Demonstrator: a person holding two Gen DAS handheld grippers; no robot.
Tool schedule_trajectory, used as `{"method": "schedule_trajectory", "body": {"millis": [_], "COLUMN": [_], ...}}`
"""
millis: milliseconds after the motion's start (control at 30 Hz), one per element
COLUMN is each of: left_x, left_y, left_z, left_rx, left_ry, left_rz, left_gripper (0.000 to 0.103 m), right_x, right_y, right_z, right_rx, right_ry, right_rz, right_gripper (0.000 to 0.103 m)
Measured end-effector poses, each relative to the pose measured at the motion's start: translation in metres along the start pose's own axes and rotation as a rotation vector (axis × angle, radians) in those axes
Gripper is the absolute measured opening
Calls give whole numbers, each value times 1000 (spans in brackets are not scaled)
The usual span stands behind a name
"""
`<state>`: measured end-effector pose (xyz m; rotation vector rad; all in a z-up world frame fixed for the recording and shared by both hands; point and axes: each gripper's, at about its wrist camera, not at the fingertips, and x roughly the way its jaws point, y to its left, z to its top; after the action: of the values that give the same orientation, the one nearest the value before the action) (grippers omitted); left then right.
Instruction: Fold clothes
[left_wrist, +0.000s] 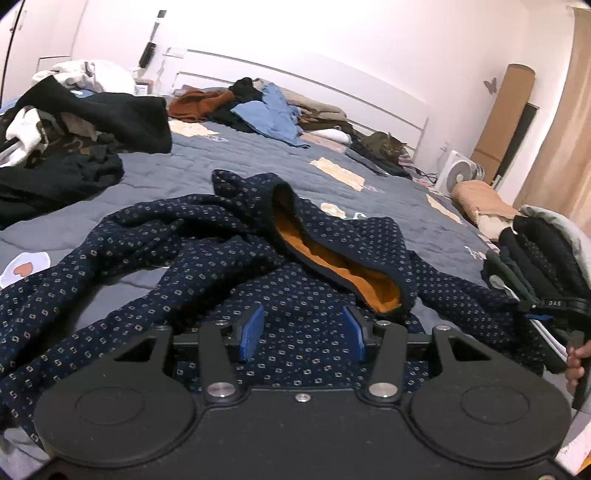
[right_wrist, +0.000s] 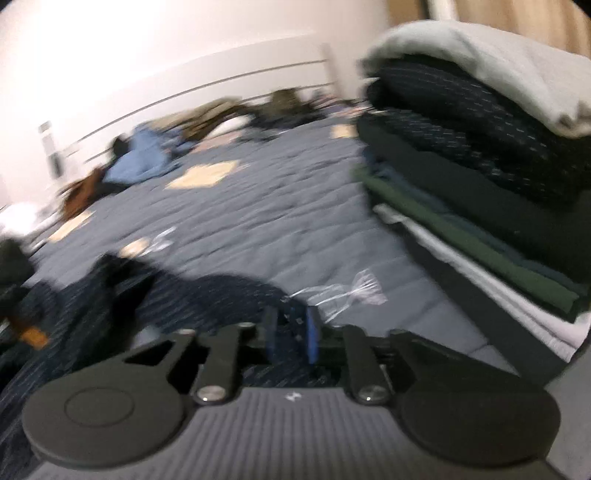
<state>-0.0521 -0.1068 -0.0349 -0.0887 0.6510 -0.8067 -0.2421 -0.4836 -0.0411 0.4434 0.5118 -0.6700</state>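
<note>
**Navy hoodie sprawled on the bed, right gripper clamped on it**

And there was the navy hoodie (left_wrist: 229, 258), crumpled across the near part of the grey quilted bed (left_wrist: 229, 155), its hood flopped open to show an orange lining. The left gripper (left_wrist: 303, 334) hovered right over the patterned cloth, blue pads spread well apart, nothing pinched between them. Whether the fingertips touched the fabric was hard to say; the gripper body hid the near hem.

Over in the right wrist view, everything was smeared with blur. The right gripper (right_wrist: 293, 334) had its pads drawn close together on a fold of the hoodie (right_wrist: 207, 295), dark cloth showing in the narrow gap. Beside it at the bed's right edge rose a stack of folded clothes (right_wrist: 480, 155), a pale grey piece on top, its right side cut off by the lens.

A heap of unsorted dark clothes (left_wrist: 85, 122) sat at the left edge of the bed.
</note>
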Motion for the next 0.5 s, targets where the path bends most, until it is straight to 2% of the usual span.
{"method": "schedule_trajectory", "body": {"millis": [33, 67, 233, 333, 400, 500], "left_x": [0, -1, -5, -11, -17, -27], "left_y": [-2, -5, -11, -17, -25, -35], "left_z": [-1, -2, -4, -5, -7, -14], "left_rx": [8, 16, 32, 67, 125, 211], "left_ry": [1, 2, 13, 37, 57, 81], "left_rz": [-4, -8, -44, -112, -154, -195], "left_gripper": [47, 47, 47, 47, 47, 47], "right_x": [-8, -16, -50, -54, -54, -53], "right_y": [7, 14, 51, 66, 72, 76], "right_z": [-5, -10, -43, -67, -81, -96], "right_rx": [-13, -26, -60, -52, -46, -43], "right_ry": [14, 28, 122, 241, 298, 350], "right_rz": [37, 75, 255, 360, 393, 379], "right_gripper": [48, 51, 59, 59, 59, 59]}}
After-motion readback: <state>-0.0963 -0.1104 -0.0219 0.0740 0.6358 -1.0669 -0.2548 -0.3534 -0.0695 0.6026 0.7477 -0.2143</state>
